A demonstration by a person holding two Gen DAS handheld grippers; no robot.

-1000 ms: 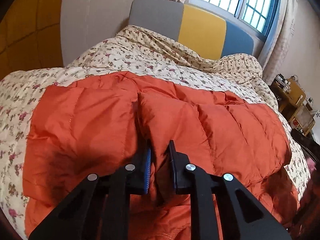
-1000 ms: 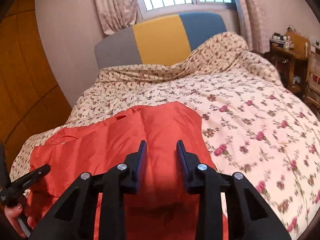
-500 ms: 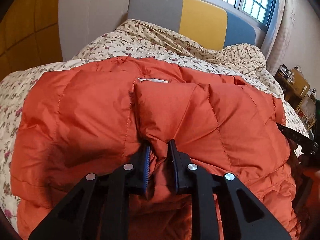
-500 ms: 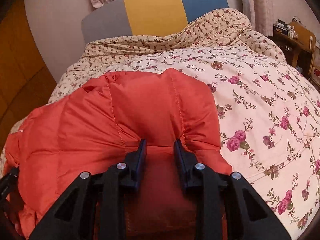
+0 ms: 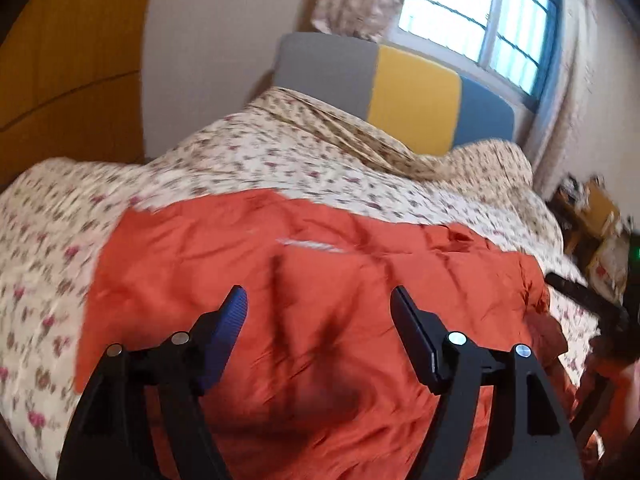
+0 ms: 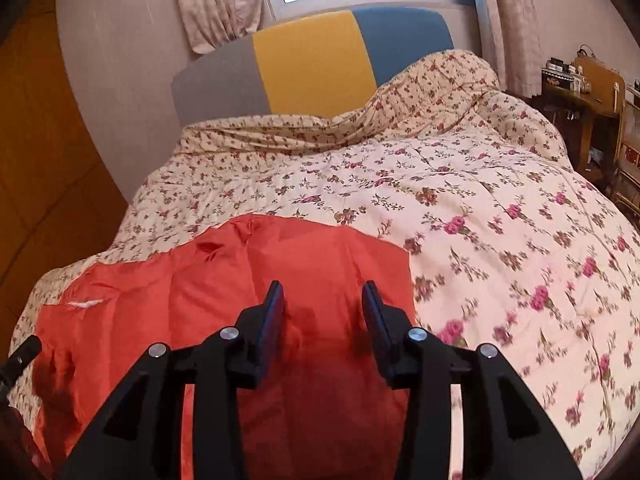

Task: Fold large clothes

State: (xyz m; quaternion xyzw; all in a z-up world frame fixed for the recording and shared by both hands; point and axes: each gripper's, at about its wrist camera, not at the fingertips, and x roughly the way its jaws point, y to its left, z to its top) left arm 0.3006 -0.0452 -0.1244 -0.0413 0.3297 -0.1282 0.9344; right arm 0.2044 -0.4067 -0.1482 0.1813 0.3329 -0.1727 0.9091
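The floral quilt [image 6: 500,208] covers the bed; the orange padded jacket [image 6: 248,280] lies on its near part. It looks light, puffy and slippery, so take a hem edge. Left gripper [image 5: 318,306] and right gripper [image 6: 322,300] are opening, pinching nothing.

Daylight from far window [image 5: 476,28], glass blown out white. Room warm, moderately bright. Left view motion-blurred throughout; right view sharper, soft at right edge. Fisheye bends edges, dark corners. Finger shadows on jacket [image 6: 320,332].

floral quilt [image 6: 460,208], tricolour headboard [image 6: 312,68], barred window [image 5: 476,24], perhaps a desk [image 6: 580,100]
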